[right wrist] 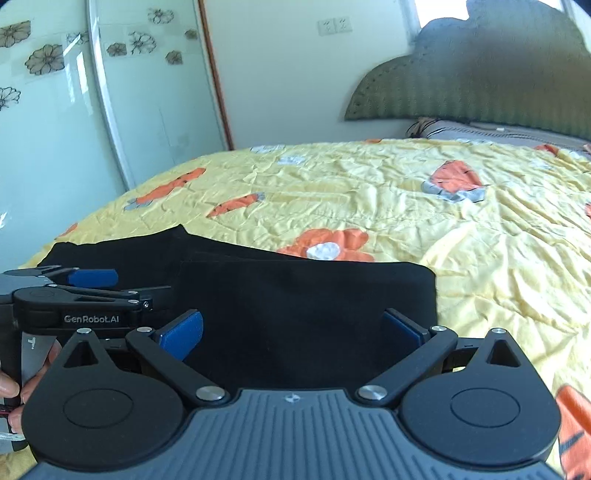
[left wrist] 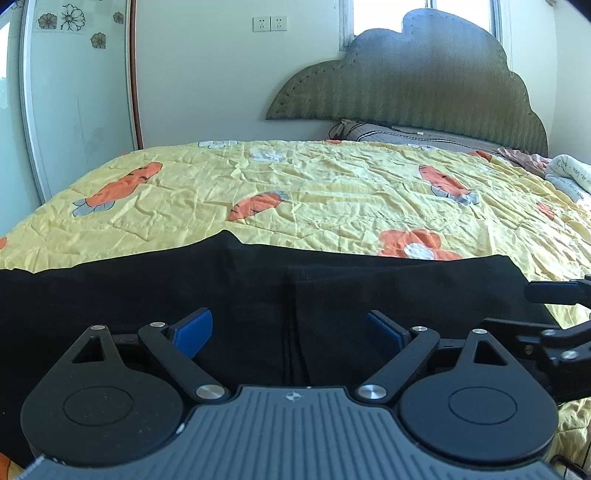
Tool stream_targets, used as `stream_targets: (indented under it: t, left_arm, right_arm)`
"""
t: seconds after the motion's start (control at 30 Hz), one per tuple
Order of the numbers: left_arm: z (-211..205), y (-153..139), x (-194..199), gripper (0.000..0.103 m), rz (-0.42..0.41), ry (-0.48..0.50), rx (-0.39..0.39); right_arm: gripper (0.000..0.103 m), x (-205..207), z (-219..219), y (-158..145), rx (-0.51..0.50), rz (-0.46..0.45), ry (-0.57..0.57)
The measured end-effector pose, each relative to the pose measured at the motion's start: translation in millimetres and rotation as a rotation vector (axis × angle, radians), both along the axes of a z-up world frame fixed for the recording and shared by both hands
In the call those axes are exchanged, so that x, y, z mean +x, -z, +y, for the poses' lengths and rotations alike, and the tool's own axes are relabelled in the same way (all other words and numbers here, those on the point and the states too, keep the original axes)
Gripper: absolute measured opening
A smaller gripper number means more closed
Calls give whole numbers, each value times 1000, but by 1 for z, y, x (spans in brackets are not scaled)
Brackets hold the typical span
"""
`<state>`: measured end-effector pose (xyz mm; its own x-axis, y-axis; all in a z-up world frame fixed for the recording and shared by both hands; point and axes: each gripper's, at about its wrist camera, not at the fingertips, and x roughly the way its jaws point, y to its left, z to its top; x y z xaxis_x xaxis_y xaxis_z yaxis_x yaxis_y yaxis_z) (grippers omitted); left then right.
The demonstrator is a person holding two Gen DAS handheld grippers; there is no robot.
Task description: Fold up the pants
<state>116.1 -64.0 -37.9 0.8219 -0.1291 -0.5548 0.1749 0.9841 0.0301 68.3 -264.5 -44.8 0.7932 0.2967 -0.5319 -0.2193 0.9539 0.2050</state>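
Note:
Black pants (left wrist: pixel 147 295) lie flat across the near edge of a bed, on a yellow quilt (left wrist: pixel 332 192) printed with carrots and flowers. A folded-over layer (left wrist: pixel 406 295) covers their right part. My left gripper (left wrist: pixel 291 330) hovers over the folded layer's left edge, its blue pads (left wrist: pixel 194 332) wide apart and nothing pinched. My right gripper (right wrist: pixel 293 330) is open above the right end of the pants (right wrist: pixel 295 295), with only cloth lying beneath the gap. Each gripper shows in the other's view: the right gripper (left wrist: pixel 535 310) at the side, and the left gripper (right wrist: pixel 125 284) with a hand (right wrist: pixel 11 387) behind it.
A green cloud-shaped headboard (left wrist: pixel 424 81) and a striped pillow (left wrist: pixel 388 133) stand at the far end of the bed. Crumpled bedding (left wrist: pixel 565 173) lies far right. Glass wardrobe doors with flower decals (right wrist: pixel 55 129) run along the left. Wall sockets (left wrist: pixel 269 24) sit above.

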Motion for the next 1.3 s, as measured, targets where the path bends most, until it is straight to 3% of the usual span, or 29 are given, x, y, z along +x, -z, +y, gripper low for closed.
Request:
stream_targets:
  t: [0.17,0.33,0.57,0.87,1.3]
  left_arm:
    - [2,10,-3,92,-13,-29,26]
    - [14,15,-1,92,11,-46,-24]
    - [5,17,-3,94,3,-33,23]
    - [11,17,-2,94,8,-32,-15]
    - [9,17,-2,95,10,-33,-10]
  right_arm:
    - [103,18,14,19,-145,62,32]
    - [103,10,14,26,-146,34,42]
    - [103,10,13,26,-138,37,40]
    - [103,10,13,26,-139,37,40]
    - [103,10,13,26,-139,36,39]
